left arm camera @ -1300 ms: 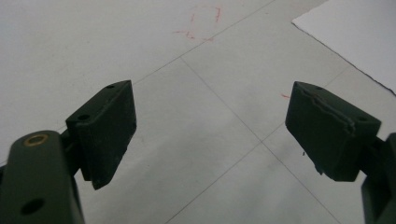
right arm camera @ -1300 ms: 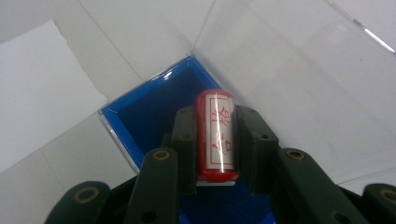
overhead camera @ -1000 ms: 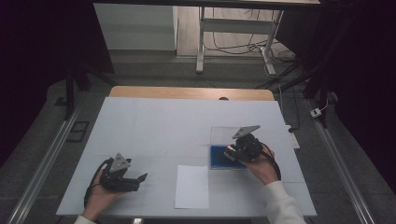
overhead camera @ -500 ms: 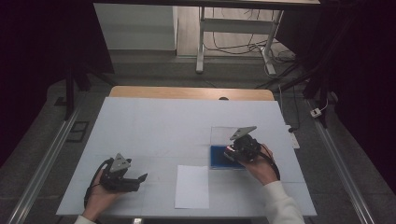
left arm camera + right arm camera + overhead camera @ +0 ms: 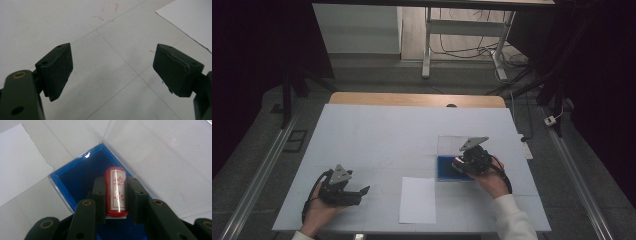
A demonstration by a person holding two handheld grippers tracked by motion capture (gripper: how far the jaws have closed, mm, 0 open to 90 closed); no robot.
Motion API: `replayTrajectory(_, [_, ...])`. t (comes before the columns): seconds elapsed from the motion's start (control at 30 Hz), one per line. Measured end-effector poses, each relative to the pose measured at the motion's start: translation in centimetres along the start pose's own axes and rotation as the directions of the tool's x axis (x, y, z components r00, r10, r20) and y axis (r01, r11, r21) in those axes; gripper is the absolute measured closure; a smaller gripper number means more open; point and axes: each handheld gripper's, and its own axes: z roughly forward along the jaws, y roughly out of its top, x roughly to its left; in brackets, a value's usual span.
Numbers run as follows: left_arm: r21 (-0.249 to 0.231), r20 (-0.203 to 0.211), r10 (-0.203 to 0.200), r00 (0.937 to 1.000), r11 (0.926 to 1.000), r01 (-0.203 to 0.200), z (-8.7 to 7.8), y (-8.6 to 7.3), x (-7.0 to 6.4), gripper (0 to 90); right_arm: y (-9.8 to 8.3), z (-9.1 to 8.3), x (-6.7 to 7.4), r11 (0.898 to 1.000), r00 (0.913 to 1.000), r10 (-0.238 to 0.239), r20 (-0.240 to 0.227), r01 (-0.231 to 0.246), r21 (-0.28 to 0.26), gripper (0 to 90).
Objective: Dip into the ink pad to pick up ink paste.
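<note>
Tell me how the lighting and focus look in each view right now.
High view: the white table is evenly lit, the surroundings nearly black. Left gripper view: the near tongs look soft, the tabletop lines sharper. Right gripper view: a glare streak runs down the red stamp, and reflections wash over the clear lid beside the blue ink pad.

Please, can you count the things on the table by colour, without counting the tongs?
Red: 1, the stamp
Blue: 1, the ink pad tray
White: 1, the paper sheet
Clear: 1, the open lid
Total: 4
</note>
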Motion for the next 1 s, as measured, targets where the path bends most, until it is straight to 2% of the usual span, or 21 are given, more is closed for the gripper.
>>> replayTrajectory(0.63, [-0.006, 0.009, -0.009, 0.9999, 0.9999, 0.009, -0.1, 0.1, 0.1, 16.9, -0.3, 0.0, -0.1, 1.000, 1.0000, -0.003, -0.004, 0.003, -0.019, 70.5])
replayTrajectory(0.87, [-0.009, 0.009, -0.008, 0.9999, 0.9999, 0.008, -0.2, 0.1, 0.1, 17.0, -0.2, -0.1, -0.3, 1.000, 0.9997, 0.020, -0.014, -0.020, -0.018, 70.2])
replayTrajectory(1.0, [-0.016, 0.014, -0.009, 0.9999, 0.9998, 0.010, -0.3, 0.1, 0.1, 16.9, -0.5, -0.5, -1.2, 0.995, 0.9946, 0.077, -0.069, -0.081, -0.065, 70.0])
